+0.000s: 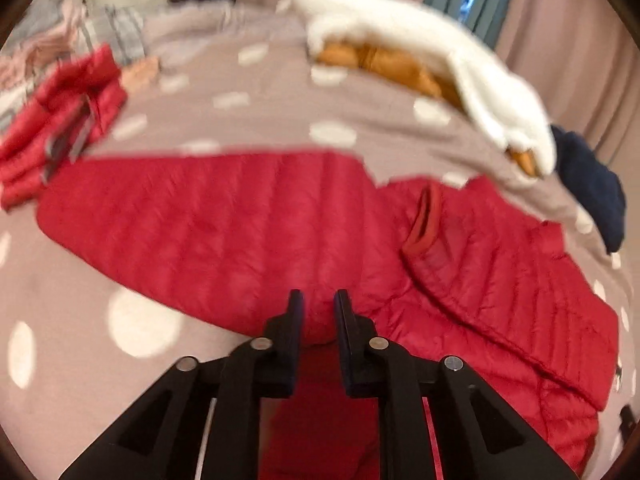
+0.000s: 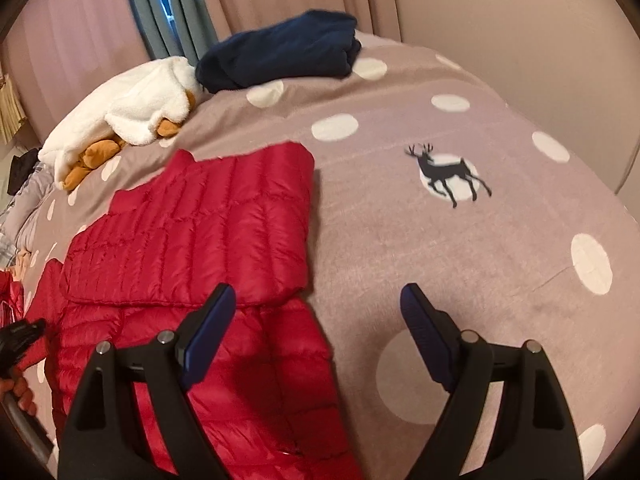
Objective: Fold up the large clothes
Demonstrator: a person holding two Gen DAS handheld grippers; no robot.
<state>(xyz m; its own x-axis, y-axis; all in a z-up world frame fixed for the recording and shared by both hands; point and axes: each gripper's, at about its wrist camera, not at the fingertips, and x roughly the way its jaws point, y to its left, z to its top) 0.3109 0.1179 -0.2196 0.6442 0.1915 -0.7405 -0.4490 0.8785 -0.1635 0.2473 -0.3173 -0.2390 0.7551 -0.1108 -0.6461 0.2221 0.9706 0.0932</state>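
Note:
A red quilted down jacket (image 1: 224, 224) lies spread on the bed; it also shows in the right wrist view (image 2: 192, 232) with one part folded over the body. My left gripper (image 1: 317, 304) is nearly closed with red jacket fabric between its jaws at the near edge. My right gripper (image 2: 318, 300) is wide open and empty, hovering over the jacket's right edge and the blanket. A second red garment (image 1: 60, 120) lies at the far left.
The bed has a mauve blanket with white dots (image 2: 440, 240) and a deer print (image 2: 448, 172). A white fleece over a brown garment (image 1: 420, 48) and a navy folded item (image 2: 280, 52) lie at the far side. Curtains (image 2: 168, 0) hang behind.

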